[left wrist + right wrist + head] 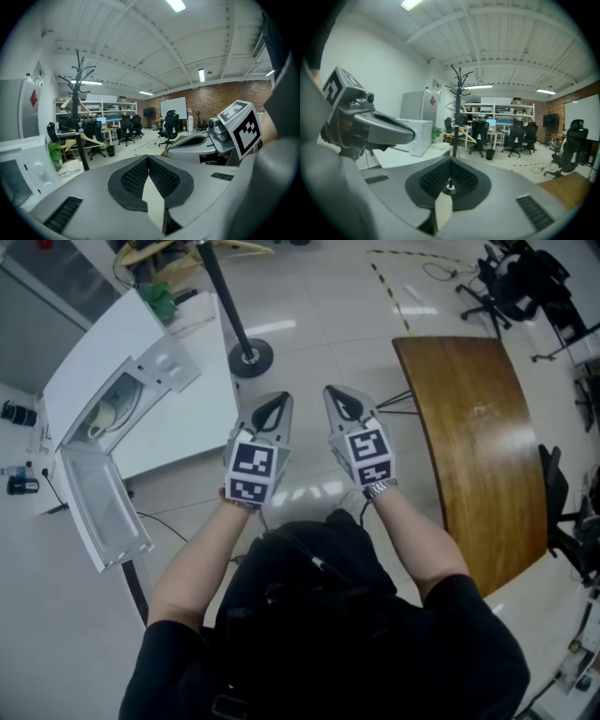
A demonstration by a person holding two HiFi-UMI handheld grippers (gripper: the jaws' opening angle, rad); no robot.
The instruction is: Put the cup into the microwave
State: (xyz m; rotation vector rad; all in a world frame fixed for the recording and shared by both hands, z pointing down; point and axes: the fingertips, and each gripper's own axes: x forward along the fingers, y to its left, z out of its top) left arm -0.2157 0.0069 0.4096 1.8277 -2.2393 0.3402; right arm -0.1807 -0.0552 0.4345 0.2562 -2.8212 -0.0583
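Observation:
The white microwave stands on a white table at the left, its door swung wide open. Inside the cavity sits a pale rounded thing that looks like the cup. My left gripper and right gripper are held side by side over the floor, to the right of the table, both shut and empty. In the left gripper view the jaws meet with nothing between them, and the microwave shows at the left edge. In the right gripper view the shut jaws point past the microwave.
A coat stand with a round black base rises just beyond the white table. A curved brown wooden table lies to the right, with black office chairs behind it and another at its right side.

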